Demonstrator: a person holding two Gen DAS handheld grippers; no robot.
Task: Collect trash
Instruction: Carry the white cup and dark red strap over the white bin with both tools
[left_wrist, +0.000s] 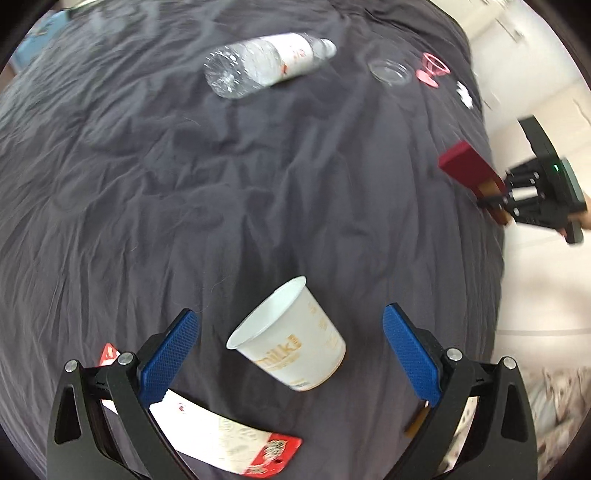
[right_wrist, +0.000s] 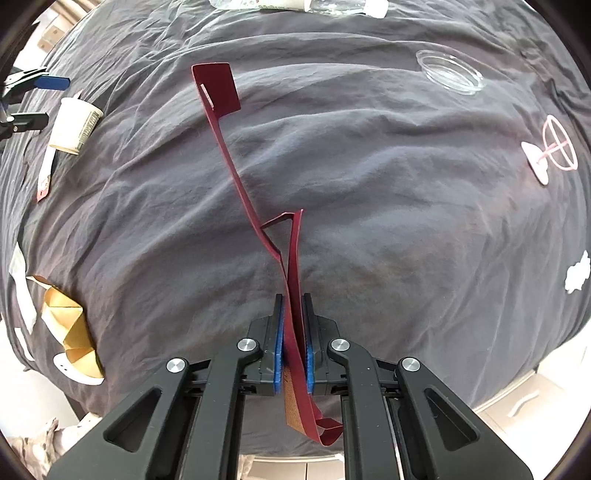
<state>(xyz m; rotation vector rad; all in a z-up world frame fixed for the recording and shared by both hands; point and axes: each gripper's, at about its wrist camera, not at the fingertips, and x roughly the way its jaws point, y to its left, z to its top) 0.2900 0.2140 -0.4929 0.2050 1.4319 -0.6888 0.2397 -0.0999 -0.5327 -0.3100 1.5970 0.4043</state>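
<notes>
We have the right gripper clenched on a flattened dark red cardboard carton, the blue pads squeezing its folded walls edge-on. Gripping the thin edge lets the carton stand out ahead of the fingers, its end flap well beyond the tips and above the wrinkled dark grey bedcover, so we judge it ready to be carried off.

Our left gripper is released, jaws spread wide on either side of a white paper cup with gold "milk" lettering. The cup lies tipped on its side between the fingers, mouth turned away toward the left pad, neither pad touching it. We judge that spread is meant to take the cup across its body.

The left wrist view alone shows a clear plastic water bottle with a white label lying far ahead, and a white and red paper wrapper beneath the left finger. The right wrist view alone shows a crumpled gold paper box off to its left.
</notes>
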